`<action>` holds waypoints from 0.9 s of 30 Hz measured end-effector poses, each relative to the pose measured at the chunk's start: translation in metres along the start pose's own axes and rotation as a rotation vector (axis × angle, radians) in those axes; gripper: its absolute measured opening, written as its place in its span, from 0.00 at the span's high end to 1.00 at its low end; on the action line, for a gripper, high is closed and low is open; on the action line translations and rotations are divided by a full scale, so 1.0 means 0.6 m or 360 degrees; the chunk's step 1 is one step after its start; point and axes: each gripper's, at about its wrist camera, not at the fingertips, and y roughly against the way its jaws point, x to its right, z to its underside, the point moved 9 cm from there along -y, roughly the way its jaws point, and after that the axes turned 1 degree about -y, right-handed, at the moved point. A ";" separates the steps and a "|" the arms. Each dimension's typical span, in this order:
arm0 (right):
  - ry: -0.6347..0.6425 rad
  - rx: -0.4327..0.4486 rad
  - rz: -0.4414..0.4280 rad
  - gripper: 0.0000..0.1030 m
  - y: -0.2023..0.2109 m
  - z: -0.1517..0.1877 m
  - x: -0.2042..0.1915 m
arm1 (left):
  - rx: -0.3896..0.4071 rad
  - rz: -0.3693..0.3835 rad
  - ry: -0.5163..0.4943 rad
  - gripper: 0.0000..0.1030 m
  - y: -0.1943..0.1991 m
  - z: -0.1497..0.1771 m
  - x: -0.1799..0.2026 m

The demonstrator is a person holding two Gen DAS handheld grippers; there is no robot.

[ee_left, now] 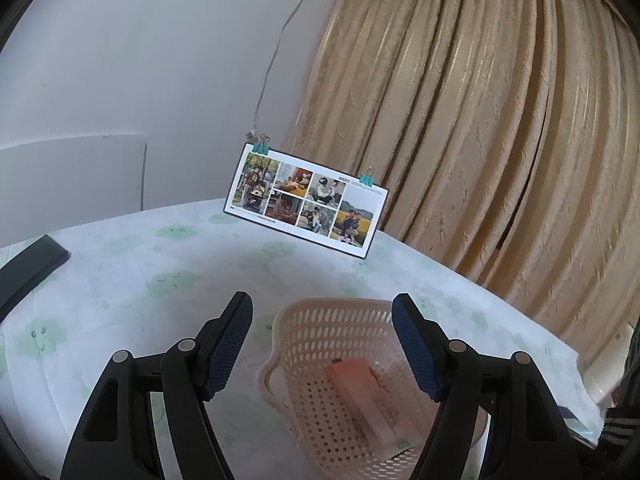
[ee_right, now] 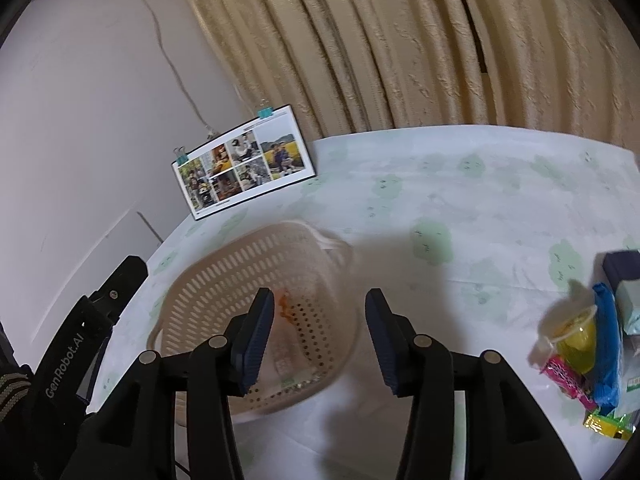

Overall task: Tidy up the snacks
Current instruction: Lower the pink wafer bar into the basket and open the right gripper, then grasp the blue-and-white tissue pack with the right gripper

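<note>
A beige perforated basket (ee_left: 320, 328) (ee_right: 224, 276) stands on the table, and one long pink-orange snack packet (ee_left: 368, 396) (ee_right: 286, 344) lies flat inside it. My left gripper (ee_left: 322, 344) hovers open over the basket, holding nothing. My right gripper (ee_right: 316, 340) is open too, above the basket's right rim, nothing between its fingers. A pile of snacks lies at the right edge of the right wrist view: a yellow jelly cup (ee_right: 570, 336), a blue packet (ee_right: 608, 356), a pink packet (ee_right: 566, 380), a pale green packet (ee_right: 630, 312) and a yellow-green packet (ee_right: 604, 424).
A photo calendar (ee_left: 304, 200) (ee_right: 244, 164) with binder clips stands at the table's far side. A beige curtain (ee_left: 480, 120) hangs behind. A dark flat object (ee_left: 32, 264) lies at the left. A dark box (ee_right: 622, 266) sits behind the snack pile. The left gripper's body (ee_right: 72, 344) shows in the right wrist view.
</note>
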 end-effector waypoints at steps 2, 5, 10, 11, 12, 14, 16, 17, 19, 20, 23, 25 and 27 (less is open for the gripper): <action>-0.0024 0.0008 0.0012 0.56 0.003 0.001 0.013 | -0.0006 0.0003 -0.0014 0.29 -0.001 0.003 0.004; -0.0046 0.0024 0.0033 0.56 0.009 -0.002 0.028 | -0.0003 0.0001 -0.0037 0.29 0.000 0.004 0.010; -0.0053 0.0060 0.0071 0.56 0.022 -0.008 0.045 | -0.0003 0.0004 -0.0083 0.29 0.000 0.009 0.022; -0.0054 0.0066 0.0076 0.55 0.025 -0.009 0.047 | -0.0001 0.0006 -0.0092 0.29 0.001 0.010 0.024; -0.0058 0.0071 0.0082 0.54 0.027 -0.009 0.049 | 0.0002 0.0008 -0.0104 0.29 0.002 0.012 0.028; -0.0070 0.0082 0.0094 0.53 0.031 -0.011 0.055 | 0.0015 0.0012 -0.0135 0.29 0.005 0.012 0.035; -0.0077 0.0091 0.0112 0.53 0.036 -0.011 0.064 | 0.0034 0.0015 -0.0171 0.29 0.009 0.013 0.043; -0.0081 0.0096 0.0122 0.53 0.038 -0.012 0.068 | 0.0043 0.0016 -0.0185 0.29 0.012 0.014 0.047; -0.0089 0.0102 0.0142 0.53 0.041 -0.011 0.079 | 0.0058 0.0024 -0.0217 0.29 0.016 0.015 0.055; -0.0093 0.0104 0.0152 0.53 0.043 -0.010 0.084 | 0.0063 0.0027 -0.0232 0.28 0.017 0.016 0.059; -0.0111 0.0114 0.0176 0.53 0.051 -0.010 0.100 | 0.0083 0.0030 -0.0270 0.27 0.022 0.018 0.068; -0.0122 0.0122 0.0192 0.53 0.057 -0.010 0.111 | 0.0094 0.0033 -0.0297 0.26 0.024 0.020 0.075; -0.0131 0.0134 0.0211 0.53 0.062 -0.010 0.123 | 0.0101 0.0034 -0.0319 0.26 0.025 0.021 0.080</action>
